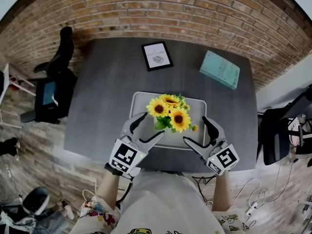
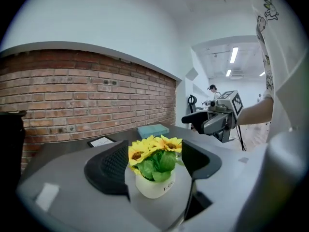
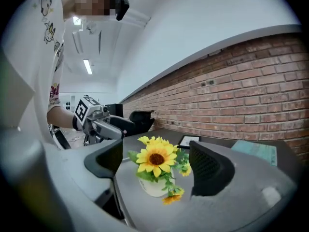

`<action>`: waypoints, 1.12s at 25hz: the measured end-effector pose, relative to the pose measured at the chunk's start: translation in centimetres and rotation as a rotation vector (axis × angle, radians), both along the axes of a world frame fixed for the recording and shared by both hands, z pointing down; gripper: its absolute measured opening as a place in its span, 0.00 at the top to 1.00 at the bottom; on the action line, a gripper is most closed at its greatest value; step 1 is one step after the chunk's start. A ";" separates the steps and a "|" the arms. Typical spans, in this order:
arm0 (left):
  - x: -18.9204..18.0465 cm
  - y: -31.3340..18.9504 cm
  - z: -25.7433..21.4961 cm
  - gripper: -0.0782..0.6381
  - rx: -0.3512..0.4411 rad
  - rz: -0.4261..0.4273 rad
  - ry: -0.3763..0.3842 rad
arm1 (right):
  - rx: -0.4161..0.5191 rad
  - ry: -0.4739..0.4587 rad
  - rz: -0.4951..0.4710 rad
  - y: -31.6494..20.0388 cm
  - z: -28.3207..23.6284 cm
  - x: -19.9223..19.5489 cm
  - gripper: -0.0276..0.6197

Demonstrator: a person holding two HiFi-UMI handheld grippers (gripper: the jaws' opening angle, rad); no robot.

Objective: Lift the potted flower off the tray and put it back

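Note:
The potted flower (image 1: 170,112), yellow sunflowers in a small white pot (image 2: 154,183), stands upright on the light grey tray (image 1: 140,99) in the middle of the dark table. My left gripper (image 1: 152,125) hovers at the tray's near left corner, jaws wide apart and empty. My right gripper (image 1: 195,129) hovers at the near right corner, also wide open. In the left gripper view the pot shows between and beyond the black pads (image 2: 110,169), untouched. The right gripper view frames the pot (image 3: 153,186) the same way between its pads (image 3: 208,168).
A framed card (image 1: 157,55) and a teal book (image 1: 220,69) lie at the back of the table (image 1: 97,106). A black chair (image 1: 56,77) stands to the left, another dark chair (image 1: 277,130) to the right. A brick wall (image 1: 161,9) runs behind.

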State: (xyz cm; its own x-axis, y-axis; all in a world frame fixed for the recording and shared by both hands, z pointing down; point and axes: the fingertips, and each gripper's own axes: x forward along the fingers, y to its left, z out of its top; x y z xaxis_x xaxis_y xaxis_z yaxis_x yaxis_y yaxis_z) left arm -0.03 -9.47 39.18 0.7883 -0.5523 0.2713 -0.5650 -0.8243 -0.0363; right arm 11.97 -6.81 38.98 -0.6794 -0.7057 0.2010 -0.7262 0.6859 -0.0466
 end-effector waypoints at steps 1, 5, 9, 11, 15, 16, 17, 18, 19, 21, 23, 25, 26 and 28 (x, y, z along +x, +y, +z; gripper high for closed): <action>0.0 0.1 -0.8 0.41 0.004 -0.006 0.022 | 0.013 -0.007 0.004 0.0 -0.8 0.1 0.31; 0.1 0.6 -3.0 0.43 0.005 -0.026 0.095 | 0.057 -0.051 0.015 0.1 -3.7 -0.1 0.33; 0.4 1.1 -5.2 0.45 0.029 -0.026 0.134 | 0.101 -0.087 0.009 0.3 -6.1 -0.5 0.44; 0.3 1.3 -6.3 0.48 0.036 -0.035 0.157 | 0.115 -0.102 0.017 0.3 -7.1 -0.5 0.50; -0.1 1.4 -8.1 0.53 0.037 -0.051 0.199 | 0.132 -0.118 0.033 0.2 -8.4 -0.6 0.61; -0.1 1.4 -8.6 0.55 0.041 -0.054 0.204 | 0.134 -0.121 0.037 0.2 -8.5 -0.7 0.65; -0.2 1.5 -8.9 0.57 0.039 -0.057 0.206 | 0.132 -0.125 0.040 0.2 -8.6 -0.8 0.66; -0.2 1.7 -8.9 0.60 0.031 -0.060 0.207 | 0.127 -0.130 0.041 0.4 -8.6 -0.9 0.68; -0.3 1.9 -8.8 0.63 0.022 -0.066 0.209 | 0.123 -0.134 0.042 0.6 -8.5 -0.9 0.70; -0.5 2.1 -8.6 0.67 0.007 -0.084 0.217 | 0.122 -0.137 0.048 0.9 -8.4 -1.0 0.75; -0.7 2.1 -8.4 0.71 -0.005 -0.103 0.231 | 0.122 -0.142 0.066 1.0 -8.5 -0.6 0.82; -1.0 1.9 -8.3 0.75 -0.011 -0.118 0.239 | 0.114 -0.150 0.087 1.1 -8.4 -0.2 0.88; -1.2 1.8 -8.3 0.77 -0.010 -0.128 0.239 | 0.110 -0.155 0.096 1.2 -8.3 -0.1 0.90; -1.6 1.6 -8.4 0.82 -0.006 -0.151 0.239 | 0.098 -0.165 0.111 1.3 -8.0 0.2 0.95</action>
State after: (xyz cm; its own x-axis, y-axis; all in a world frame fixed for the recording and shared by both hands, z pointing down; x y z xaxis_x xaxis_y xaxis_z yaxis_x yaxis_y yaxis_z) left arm -1.67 -7.86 30.75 0.7390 -0.6675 0.0913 -0.6736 -0.7297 0.1173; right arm 12.17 -5.52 30.99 -0.6145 -0.7887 0.0205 -0.7856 0.6092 -0.1083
